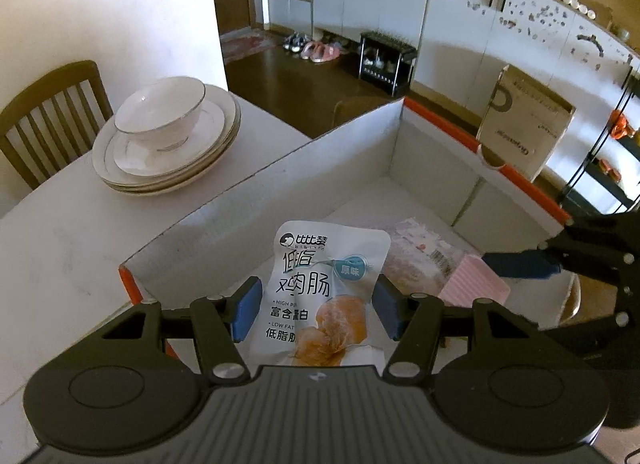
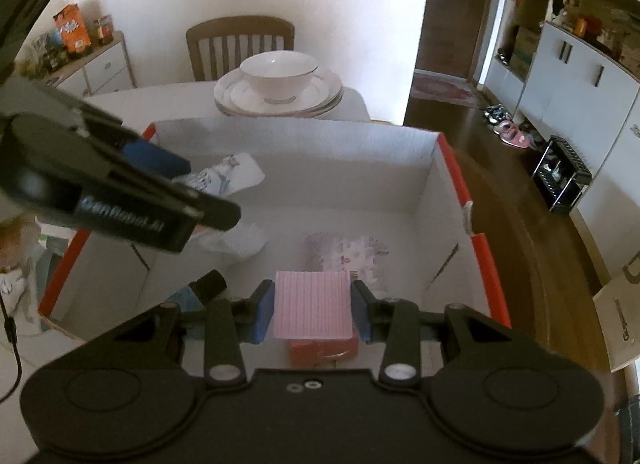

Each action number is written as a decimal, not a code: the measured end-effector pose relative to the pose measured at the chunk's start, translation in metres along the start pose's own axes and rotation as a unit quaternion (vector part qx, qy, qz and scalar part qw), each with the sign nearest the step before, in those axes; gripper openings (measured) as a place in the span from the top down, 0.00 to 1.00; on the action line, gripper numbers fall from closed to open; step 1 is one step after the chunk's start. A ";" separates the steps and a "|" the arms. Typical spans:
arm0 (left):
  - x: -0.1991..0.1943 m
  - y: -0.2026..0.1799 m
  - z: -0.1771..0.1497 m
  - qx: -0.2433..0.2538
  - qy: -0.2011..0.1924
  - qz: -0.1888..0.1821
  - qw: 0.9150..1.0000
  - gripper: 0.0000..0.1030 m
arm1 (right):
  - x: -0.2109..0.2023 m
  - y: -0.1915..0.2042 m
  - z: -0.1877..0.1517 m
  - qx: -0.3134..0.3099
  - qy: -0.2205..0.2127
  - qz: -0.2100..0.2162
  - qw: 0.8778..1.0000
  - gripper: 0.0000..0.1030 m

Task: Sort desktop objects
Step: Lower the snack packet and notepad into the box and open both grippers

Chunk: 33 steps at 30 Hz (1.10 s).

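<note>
A white cardboard box (image 1: 320,168) with orange-red edges stands on the table. My left gripper (image 1: 316,304) is shut on a white snack pouch (image 1: 324,288) with Chinese print and holds it over the box. My right gripper (image 2: 313,314) is shut on a pink ribbed box (image 2: 312,304) over the white box's near side (image 2: 448,200). A floral tissue pack (image 2: 344,254) lies on the box floor, also in the left wrist view (image 1: 416,248). The right gripper shows at the right of the left wrist view (image 1: 520,264). The pouch also shows in the right wrist view (image 2: 232,172).
A bowl (image 1: 160,112) on stacked plates (image 1: 172,156) stands on the table beyond the box, with a wooden chair (image 1: 48,112) behind. A red-orange item (image 2: 322,350) lies under the pink box. A cabinet with jars (image 2: 80,48) stands far left.
</note>
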State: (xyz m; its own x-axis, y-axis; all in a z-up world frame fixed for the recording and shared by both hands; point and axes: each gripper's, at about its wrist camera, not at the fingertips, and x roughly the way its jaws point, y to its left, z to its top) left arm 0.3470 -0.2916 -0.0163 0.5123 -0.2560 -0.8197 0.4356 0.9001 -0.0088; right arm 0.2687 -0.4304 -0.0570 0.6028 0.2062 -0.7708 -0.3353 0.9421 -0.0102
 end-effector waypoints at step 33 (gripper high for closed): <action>0.052 -0.002 -0.014 0.031 0.101 0.004 0.994 0.41 | 0.050 0.009 0.003 -0.041 0.071 0.032 0.996 0.56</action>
State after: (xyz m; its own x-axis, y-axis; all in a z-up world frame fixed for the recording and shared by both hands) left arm 0.3623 -0.3020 -0.0664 0.3603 -0.1668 -0.9178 0.4791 0.8773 0.0287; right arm 0.2982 -0.4109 -0.0932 0.4715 0.2210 -0.8537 -0.4313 0.9022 -0.0047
